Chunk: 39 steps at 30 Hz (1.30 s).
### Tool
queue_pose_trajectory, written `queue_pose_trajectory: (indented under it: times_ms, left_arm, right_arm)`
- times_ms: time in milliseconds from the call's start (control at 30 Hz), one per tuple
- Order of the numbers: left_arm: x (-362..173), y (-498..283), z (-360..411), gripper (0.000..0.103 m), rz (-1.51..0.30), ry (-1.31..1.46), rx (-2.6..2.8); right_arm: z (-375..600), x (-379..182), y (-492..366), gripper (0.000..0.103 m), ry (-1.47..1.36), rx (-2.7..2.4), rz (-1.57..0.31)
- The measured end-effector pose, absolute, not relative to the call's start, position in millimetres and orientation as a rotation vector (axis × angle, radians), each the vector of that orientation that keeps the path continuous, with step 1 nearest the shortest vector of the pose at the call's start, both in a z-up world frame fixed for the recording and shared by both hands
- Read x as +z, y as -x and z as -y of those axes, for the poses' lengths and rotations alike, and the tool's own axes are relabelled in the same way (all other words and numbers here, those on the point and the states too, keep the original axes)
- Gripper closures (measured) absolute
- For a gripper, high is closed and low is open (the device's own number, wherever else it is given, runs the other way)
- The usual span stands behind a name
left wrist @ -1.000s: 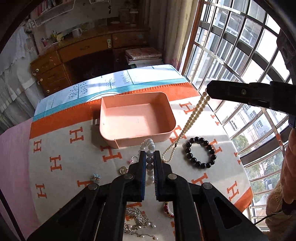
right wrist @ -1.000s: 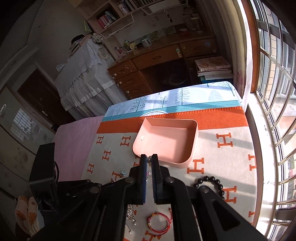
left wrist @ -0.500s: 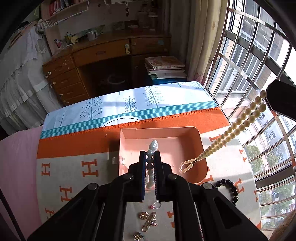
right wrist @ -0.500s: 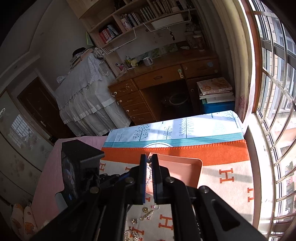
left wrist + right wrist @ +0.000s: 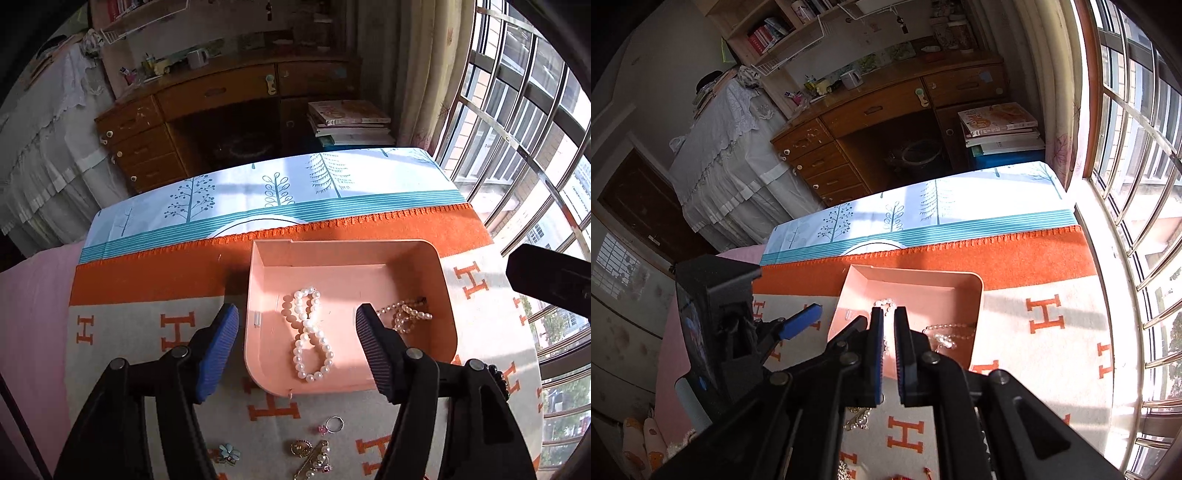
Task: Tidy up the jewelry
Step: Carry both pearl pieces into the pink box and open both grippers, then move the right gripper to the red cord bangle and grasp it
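left wrist view shows the left gripper (image 5: 297, 319) with fingers wide apart, empty, over the salmon-pink plastic tray (image 5: 448, 295), where the white pearl bracelet (image 5: 308, 334) lies in a figure eight, long axis running away from the camera. the cream bead necklace (image 5: 406, 314) sits beside it. the right gripper (image 5: 888, 319) has its fingers nearly together, seemingly empty. loose pieces, a pink-stone silver ring (image 5: 332, 424) among them, lie near the left gripper, partly hidden.

Lying on a bed (image 5: 33, 314) under an orange-and-cream blanket (image 5: 155, 273): a pink tray (image 5: 258, 354) holding pearls, with a ring (image 5: 334, 424), brooch (image 5: 301, 448), pin (image 5: 314, 461) and flower clip (image 5: 227, 452) sitting near it.
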<state>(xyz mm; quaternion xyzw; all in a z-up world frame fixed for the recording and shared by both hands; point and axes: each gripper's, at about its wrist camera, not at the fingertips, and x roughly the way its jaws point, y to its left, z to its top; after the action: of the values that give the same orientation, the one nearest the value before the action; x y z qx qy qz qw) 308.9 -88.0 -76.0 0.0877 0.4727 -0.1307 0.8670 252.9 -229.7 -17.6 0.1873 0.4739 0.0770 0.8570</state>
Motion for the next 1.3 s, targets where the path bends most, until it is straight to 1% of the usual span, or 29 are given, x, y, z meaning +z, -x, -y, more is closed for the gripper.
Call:
queue_pose_trajectory:
  times_ms: [467,500,567,800,1000,1133,1233,1267,1300]
  left_arm:
    - [-62,-268,47,0.036,-0.999,-0.156,-0.254]
    - [-59,-264,44,0.035,-1.000,-0.154,-0.253]
    - [-54,-255,36,0.030,-0.998,-0.144,-0.248]
    - [-35,-213,16,0.025,-0.970,-0.128,-0.250]
    - [-22,-167,12,0.015,-0.909,-0.112,-0.288]
    - [-21,-138,13,0.010,-0.862,-0.111,-0.296]
    - [-28,-124,12,0.009,-0.857,-0.099,-0.295]
    - [-31,-120,11,0.009,-0.858,-0.091,-0.293]
    - [-34,-117,10,0.009,-0.860,-0.084,-0.292]
  right_arm:
    - [221,-26,-212,0.096,-0.353,0.205,-1.020]
    - [220,-26,-207,0.096,-0.350,0.208,-1.020]
    - [219,-24,-197,0.096,-0.344,0.215,-1.015]
    - [212,-20,-153,0.096,-0.293,0.235,-0.985]
    - [208,-23,-118,0.096,-0.263,0.242,-0.964]
    - [209,-28,-101,0.096,-0.250,0.227,-0.958]
    - [210,-35,-88,0.096,-0.235,0.222,-0.961]
    - [211,-38,-85,0.096,-0.236,0.225,-0.963]
    - [212,-41,-82,0.090,-0.242,0.234,-0.966]
